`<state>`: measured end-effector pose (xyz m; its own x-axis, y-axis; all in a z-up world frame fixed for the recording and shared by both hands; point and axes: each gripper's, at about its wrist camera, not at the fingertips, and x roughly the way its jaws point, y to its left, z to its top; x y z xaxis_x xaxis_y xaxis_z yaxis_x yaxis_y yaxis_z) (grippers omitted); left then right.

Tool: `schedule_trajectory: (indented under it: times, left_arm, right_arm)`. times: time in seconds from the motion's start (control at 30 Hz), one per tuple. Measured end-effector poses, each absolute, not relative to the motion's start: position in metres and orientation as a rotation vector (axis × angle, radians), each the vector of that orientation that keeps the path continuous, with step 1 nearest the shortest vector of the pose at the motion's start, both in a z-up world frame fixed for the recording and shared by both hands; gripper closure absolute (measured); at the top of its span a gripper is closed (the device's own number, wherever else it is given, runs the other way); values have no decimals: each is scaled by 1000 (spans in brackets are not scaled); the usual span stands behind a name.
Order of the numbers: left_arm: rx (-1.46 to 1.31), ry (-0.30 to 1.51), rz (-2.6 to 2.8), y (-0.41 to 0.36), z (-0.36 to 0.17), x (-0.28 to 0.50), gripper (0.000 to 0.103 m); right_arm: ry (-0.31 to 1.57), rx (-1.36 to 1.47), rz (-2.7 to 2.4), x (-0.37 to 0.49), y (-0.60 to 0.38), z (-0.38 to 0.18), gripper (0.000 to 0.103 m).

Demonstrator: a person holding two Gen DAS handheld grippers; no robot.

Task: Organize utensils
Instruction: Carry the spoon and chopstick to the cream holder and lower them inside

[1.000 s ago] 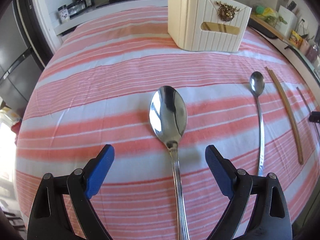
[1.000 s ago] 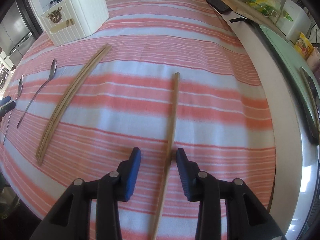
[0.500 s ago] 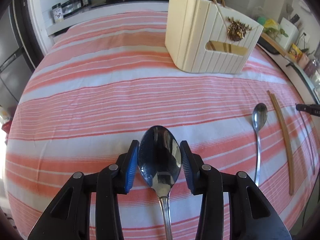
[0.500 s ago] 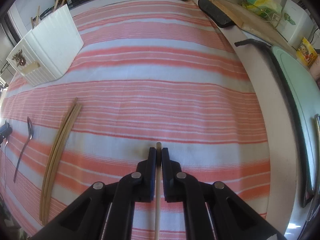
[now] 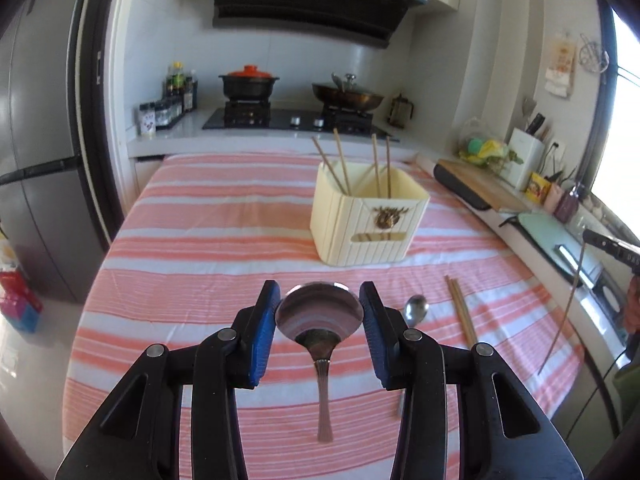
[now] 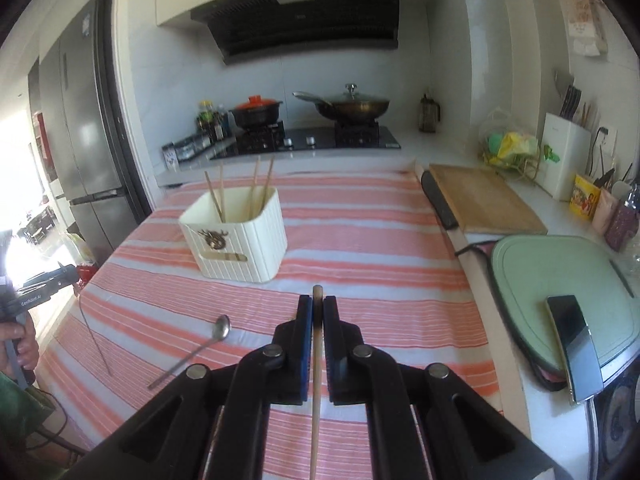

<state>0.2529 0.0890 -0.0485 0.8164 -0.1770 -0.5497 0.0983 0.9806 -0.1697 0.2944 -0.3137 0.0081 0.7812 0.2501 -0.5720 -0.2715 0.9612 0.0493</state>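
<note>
My left gripper is shut on the bowl of a large steel spoon. The spoon is held above the striped cloth with its handle hanging down. My right gripper is shut on a single wooden chopstick, also lifted off the cloth. A cream ribbed utensil holder stands ahead of both grippers with several chopsticks upright in it. On the cloth lie a small spoon and a pair of chopsticks.
The table wears a pink-and-white striped cloth. Behind it is a stove with a black pot and a wok. A wooden board and a green board with a phone lie on the right counter. A fridge stands left.
Both grippers closed, the left on the large spoon's bowl and the right on the chopstick. Both then rose from the cloth and tilted up, carrying them.
</note>
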Motion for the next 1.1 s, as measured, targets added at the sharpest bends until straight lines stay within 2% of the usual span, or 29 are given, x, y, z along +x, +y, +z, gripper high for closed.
schedule_trajectory:
  times: [0.47,1.1]
  left_arm:
    - [-163,492,-221,74,-1,232,62]
    - [-210,494,-259,86,22,260,62]
  right_arm:
    - [326,-55,313,244,-280,59,98]
    - [370,-55,358,279,-258,63,98]
